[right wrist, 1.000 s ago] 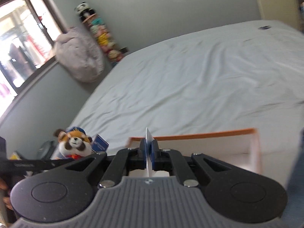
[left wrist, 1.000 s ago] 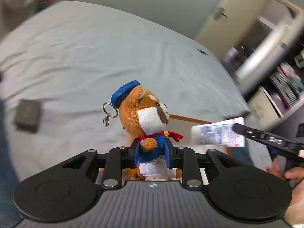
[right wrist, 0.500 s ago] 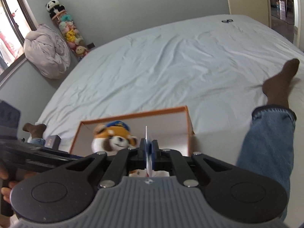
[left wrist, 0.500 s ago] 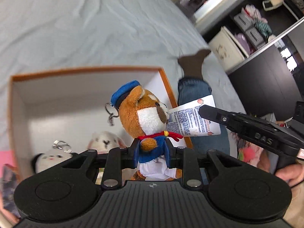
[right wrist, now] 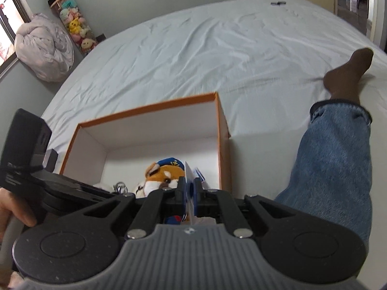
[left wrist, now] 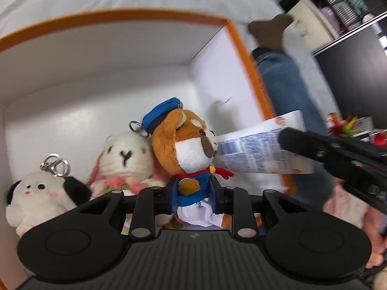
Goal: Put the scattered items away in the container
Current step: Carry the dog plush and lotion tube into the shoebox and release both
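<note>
bed [right wrist: 217,48] is carrying the orange-rimmed box [right wrist: 150,107], open top facing up, white inside. a person's jeans leg [right wrist: 333,149] is lying just beside the box's right wall.

left gripper [left wrist: 193,191] is hanging over the box interior, jaws pinching the sailor-capped plush [left wrist: 186,145] at its blue torso. plush is standing upright in the jaws, long axis running up from them, head toward the box's far wall. under it: white bunny plush [left wrist: 125,157] and black-eared white plush [left wrist: 41,193] are already sitting at the near-left corner of the box floor.

right gripper [right wrist: 191,193] is coming in from the right wall side, jaws pinching a flat printed sachet [left wrist: 256,149] edge-on, its long axis pointing into the box, tip touching or nearly touching the plush's snout.

judgement: left is nearer a drop, already inside the rim; free floor is lying toward the far-right corner.
</note>
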The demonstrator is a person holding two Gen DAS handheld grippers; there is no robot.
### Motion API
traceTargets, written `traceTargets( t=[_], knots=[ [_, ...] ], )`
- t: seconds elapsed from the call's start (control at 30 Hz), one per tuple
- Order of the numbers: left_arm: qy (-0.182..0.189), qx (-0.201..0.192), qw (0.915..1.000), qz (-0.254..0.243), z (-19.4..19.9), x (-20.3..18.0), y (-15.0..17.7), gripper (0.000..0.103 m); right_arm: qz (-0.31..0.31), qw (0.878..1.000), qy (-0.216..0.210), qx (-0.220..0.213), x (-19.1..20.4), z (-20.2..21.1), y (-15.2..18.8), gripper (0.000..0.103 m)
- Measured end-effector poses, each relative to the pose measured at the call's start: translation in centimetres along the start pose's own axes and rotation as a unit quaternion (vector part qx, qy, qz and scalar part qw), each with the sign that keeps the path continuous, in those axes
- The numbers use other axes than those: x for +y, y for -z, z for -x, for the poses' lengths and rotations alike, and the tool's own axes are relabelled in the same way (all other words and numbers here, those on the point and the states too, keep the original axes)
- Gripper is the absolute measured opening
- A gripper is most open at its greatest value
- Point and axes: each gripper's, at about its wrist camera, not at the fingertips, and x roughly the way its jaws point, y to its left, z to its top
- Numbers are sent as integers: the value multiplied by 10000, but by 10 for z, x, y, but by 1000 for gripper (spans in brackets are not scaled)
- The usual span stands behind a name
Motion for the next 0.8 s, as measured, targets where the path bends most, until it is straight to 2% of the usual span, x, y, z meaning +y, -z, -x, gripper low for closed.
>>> traceTargets(
  t=[0.1,0.2,0.37,0.5,0.7,0.8],
  knots=[
    [-160,161,9997,81,0,6,3,30,59,9998,-90,184,3,-6,0,6],
    [-489,269,9984,-29,3,5,5,30,86,9990,-174,396,6,-9,-2,5],
    [-569,261,9980,-46,-1,6,9,30,200,9974,-195,657,15,-17,-3,3],
    [-576,139,9982,-115,-5,2,6,33,269,9968,-206,719,21,-22,-3,3],
    [-370,-88,9993,-65,0,6,13,36,230,9972,-277,652,23,-25,0,5],
    [-259,-198,9994,-86,5,6,18,46,204,9977,-267,596,25,-24,1,6]
  ],
)
